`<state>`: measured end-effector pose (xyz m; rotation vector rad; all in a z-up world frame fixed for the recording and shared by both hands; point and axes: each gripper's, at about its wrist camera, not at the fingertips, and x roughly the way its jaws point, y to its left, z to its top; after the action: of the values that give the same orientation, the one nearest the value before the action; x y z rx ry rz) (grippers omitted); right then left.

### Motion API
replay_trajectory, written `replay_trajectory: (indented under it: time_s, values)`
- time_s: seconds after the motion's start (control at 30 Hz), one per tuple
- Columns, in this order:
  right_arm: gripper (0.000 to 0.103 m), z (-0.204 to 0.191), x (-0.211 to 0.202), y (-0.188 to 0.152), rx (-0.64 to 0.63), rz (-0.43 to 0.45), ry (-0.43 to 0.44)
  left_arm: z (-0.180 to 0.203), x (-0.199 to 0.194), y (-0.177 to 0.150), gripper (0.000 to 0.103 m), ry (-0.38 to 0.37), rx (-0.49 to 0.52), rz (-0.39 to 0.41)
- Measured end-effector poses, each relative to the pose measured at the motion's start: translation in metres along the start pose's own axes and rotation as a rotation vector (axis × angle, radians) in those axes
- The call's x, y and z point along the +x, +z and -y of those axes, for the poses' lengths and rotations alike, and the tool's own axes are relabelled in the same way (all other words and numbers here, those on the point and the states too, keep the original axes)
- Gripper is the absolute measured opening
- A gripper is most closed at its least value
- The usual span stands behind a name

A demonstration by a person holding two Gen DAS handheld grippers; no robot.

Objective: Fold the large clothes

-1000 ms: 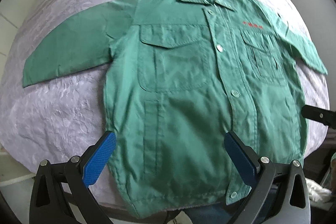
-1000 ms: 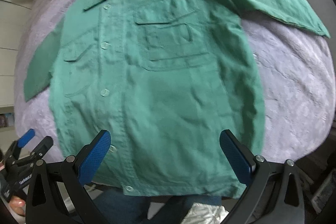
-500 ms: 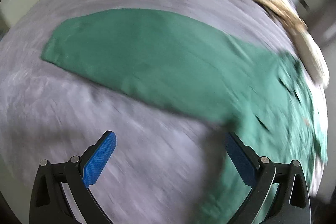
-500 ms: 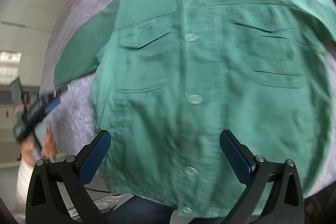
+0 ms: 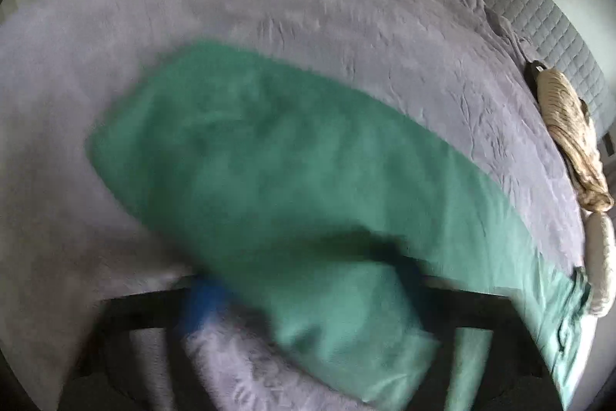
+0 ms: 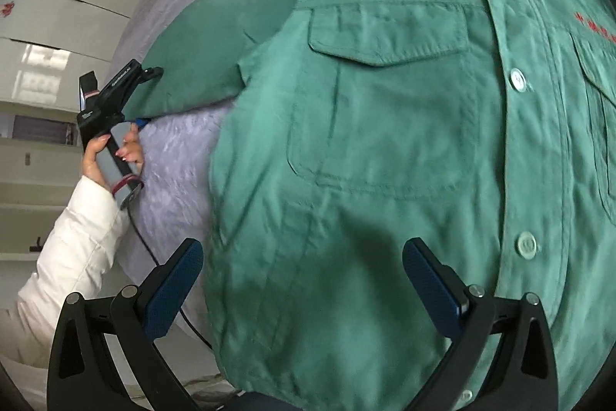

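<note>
The left gripper (image 6: 144, 95) is closing on the jacket (image 6: 385, 160) sleeve (image 5: 269, 180) end — apparently between its jaws; the sleeve runs away rightward. The right gripper (image 6: 304, 280) hovers released.

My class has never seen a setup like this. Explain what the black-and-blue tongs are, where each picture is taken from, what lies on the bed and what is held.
There is no robot here. A person holds a two-finger gripper in each hand, and each gripper carries a wide-angle camera looking along its fingers, which gives one picture per gripper. A green shirt lies buttoned, front up, on a purple bedspread, with a beige cloth further off. The right gripper is open above the shirt's lower front and holds nothing. At that picture's left, a hand holds the left gripper at the end of the sleeve. Its jaws are closing with the sleeve between them; its own picture is too blurred to show a firm grip.
</note>
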<state>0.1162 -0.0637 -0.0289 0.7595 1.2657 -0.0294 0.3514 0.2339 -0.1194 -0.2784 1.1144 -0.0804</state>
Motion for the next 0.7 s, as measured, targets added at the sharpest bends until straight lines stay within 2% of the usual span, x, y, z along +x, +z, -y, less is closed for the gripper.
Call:
replay_trajectory:
  time_s: [0.03, 0.07, 0.17, 0.3, 0.4, 0.53, 0.6, 0.67, 0.7]
  values:
    - [0.103, 0.0, -0.002, 0.0, 0.001, 0.01, 0.007, -0.001, -0.004, -0.001, 0.013, -0.007, 0.004, 0.005]
    - [0.103, 0.0, -0.001, 0.002, 0.006, 0.017, 0.012, 0.0, -0.006, 0.001, 0.007, -0.03, -0.002, 0.008]
    - [0.103, 0.005, 0.0, 0.004, 0.025, 0.028, 0.023, 0.012, -0.027, 0.003, 0.007, -0.078, 0.031, 0.044]
    - [0.103, 0.022, -0.004, 0.005, 0.056, 0.064, 0.031, 0.052, -0.069, -0.001, 0.007, -0.186, 0.17, 0.109]
    - [0.103, 0.044, -0.019, 0.005, 0.098, 0.108, 0.034, 0.112, -0.1, -0.01, 0.007, -0.299, 0.292, 0.136]
    - [0.103, 0.077, -0.048, 0.006, 0.135, 0.191, 0.023, 0.211, -0.133, -0.047, 0.007, -0.462, 0.446, 0.136]
    - [0.103, 0.1, -0.066, 0.006, 0.169, 0.232, 0.012, 0.271, -0.141, -0.08, 0.007, -0.5, 0.56, 0.126]
    - [0.103, 0.129, -0.087, 0.005, 0.219, 0.28, -0.001, 0.314, -0.139, -0.107, 0.007, -0.508, 0.642, 0.111]
    - [0.103, 0.143, -0.097, 0.003, 0.24, 0.301, -0.007, 0.342, -0.133, -0.133, 0.007, -0.52, 0.697, 0.068]
